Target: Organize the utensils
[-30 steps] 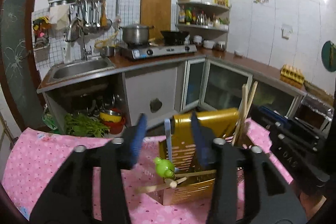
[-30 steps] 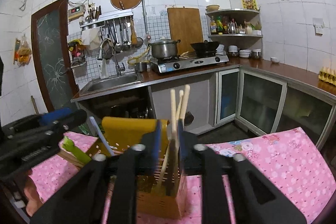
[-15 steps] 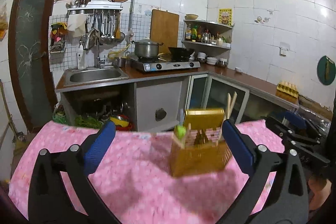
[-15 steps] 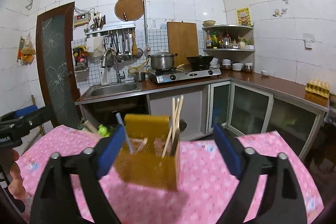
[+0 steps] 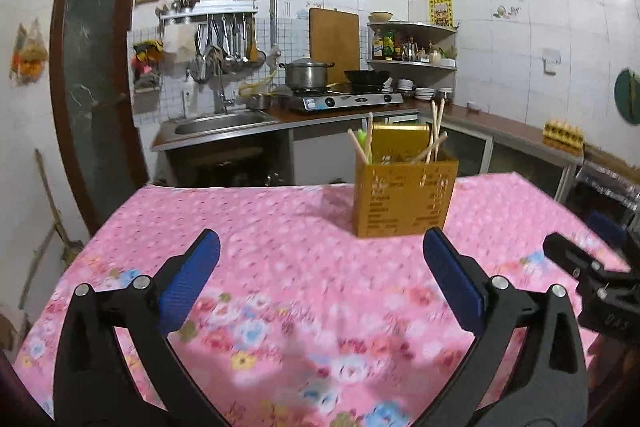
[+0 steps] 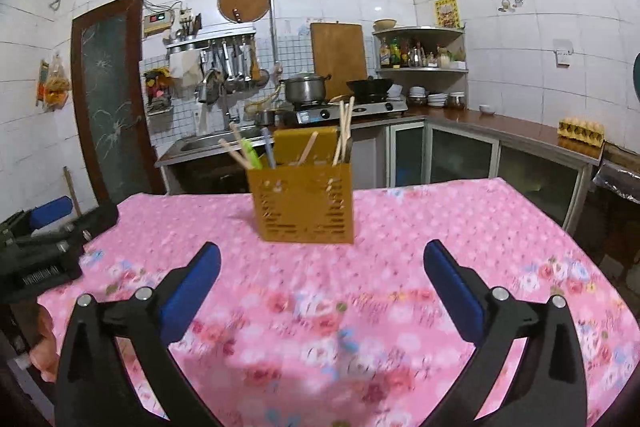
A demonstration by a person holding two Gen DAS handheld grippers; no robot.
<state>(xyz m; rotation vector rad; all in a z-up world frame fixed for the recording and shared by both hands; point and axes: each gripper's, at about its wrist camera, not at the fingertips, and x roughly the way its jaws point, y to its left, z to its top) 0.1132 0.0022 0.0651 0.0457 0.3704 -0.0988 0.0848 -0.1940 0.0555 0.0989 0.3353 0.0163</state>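
On the pink table (image 5: 280, 267), my left gripper (image 5: 320, 271) is wide open and my right gripper (image 6: 320, 275) is opening, both empty and pulled back from the yellow holder (image 6: 304, 203), where the chopsticks (image 6: 344, 131) now stand, so I think tidying is done.

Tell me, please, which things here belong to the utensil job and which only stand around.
Job: yellow holder; chopsticks; green utensil; left gripper and right gripper, both empty.

Standing around: pot; wok; sink; cutting board; egg tray.
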